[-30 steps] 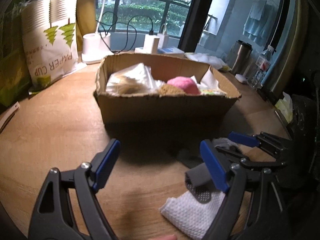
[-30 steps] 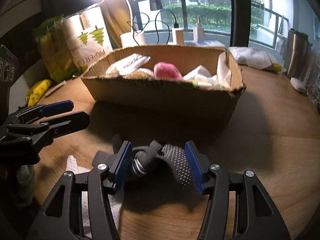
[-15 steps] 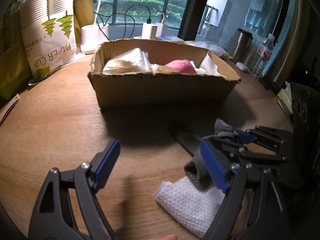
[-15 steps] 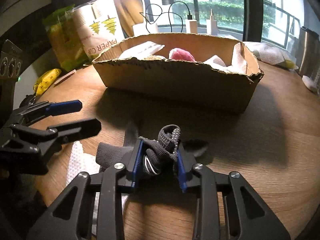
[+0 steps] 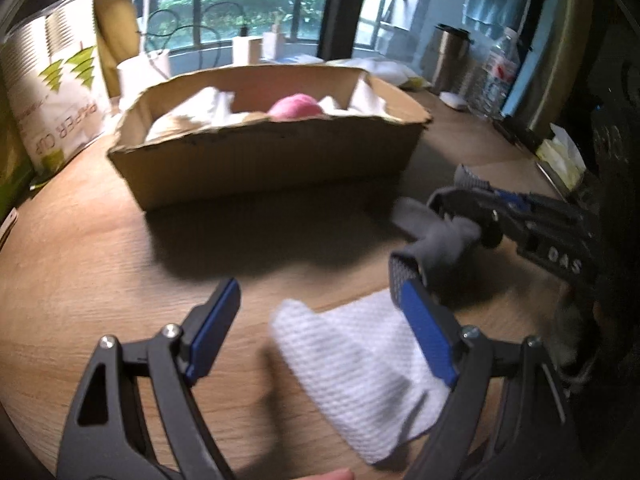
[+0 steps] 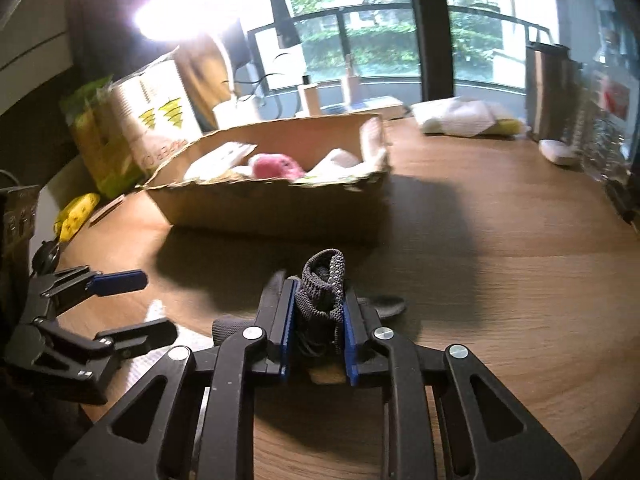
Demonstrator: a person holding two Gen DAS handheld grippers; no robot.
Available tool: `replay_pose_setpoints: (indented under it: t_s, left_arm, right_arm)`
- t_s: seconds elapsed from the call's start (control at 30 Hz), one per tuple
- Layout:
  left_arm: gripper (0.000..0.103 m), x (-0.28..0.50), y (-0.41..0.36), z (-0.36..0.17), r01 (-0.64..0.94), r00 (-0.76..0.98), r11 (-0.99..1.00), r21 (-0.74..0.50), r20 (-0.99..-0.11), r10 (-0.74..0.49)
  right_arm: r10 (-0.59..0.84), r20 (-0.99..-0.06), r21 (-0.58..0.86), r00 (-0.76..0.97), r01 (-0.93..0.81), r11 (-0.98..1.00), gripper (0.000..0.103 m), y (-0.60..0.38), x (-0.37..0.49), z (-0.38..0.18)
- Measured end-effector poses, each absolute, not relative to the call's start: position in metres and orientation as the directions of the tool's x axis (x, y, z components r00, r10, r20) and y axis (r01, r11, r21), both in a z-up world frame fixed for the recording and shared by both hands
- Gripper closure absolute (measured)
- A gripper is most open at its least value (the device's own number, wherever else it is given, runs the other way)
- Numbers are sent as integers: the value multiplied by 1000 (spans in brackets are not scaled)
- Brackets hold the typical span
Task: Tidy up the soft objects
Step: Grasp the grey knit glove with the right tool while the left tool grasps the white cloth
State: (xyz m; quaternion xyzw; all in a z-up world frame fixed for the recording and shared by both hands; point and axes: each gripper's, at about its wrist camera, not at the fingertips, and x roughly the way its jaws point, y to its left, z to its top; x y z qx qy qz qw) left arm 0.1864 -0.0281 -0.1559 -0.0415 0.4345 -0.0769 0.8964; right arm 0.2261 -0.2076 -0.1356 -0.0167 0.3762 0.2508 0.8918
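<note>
Glove (image 6: 326,280), grey, is pinched between the closing pads of the right tool (image 6: 316,334); left tool (image 5: 320,332) is held apart over a white cloth (image 5: 360,368) on the bench (image 5: 100,240).

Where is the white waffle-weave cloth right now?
The white cloth lies flat on the wooden table, low in the left wrist view between the open left gripper's fingers, in front of the cardboard box.

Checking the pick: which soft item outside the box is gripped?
The grey glove, pinched as the right hand-held gripper closes; the white cloth lies loose on the table.
</note>
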Motion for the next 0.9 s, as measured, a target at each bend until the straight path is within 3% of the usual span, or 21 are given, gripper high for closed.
replay_pose_setpoints:
  t_s: [0.37, 0.43, 0.5, 0.57, 0.7, 0.9]
  left_arm:
    - [19, 179, -58, -171, 161, 549, 981, -105, -817, -178]
    - [19, 179, -60, -175, 165, 538, 982, -95, -825, -170]
    - [19, 177, -61, -177, 172, 543, 982, -75, -825, -158]
    - [18, 177, -64, -178, 180, 543, 982, -57, -826, -148]
    - [15, 176, -70, -181, 197, 546, 980, -23, -828, -129]
    - [15, 173, -71, -182, 210, 555, 978, -8, -822, -126]
  right_arm:
    - [373, -688, 166, 622, -366, 916, 80, -248, 229, -141]
    - [371, -697, 167, 614, -365, 916, 74, -246, 230, -143]
    - [373, -703, 168, 605, -368, 914, 49, -244, 230, -145]
    - [377, -710, 167, 594, -378, 911, 39, -240, 230, -146]
    - [362, -733, 132, 576, -402, 906, 31, -229, 229, -151]
    - [322, -754, 69, 572, -419, 905, 31, -218, 226, -156]
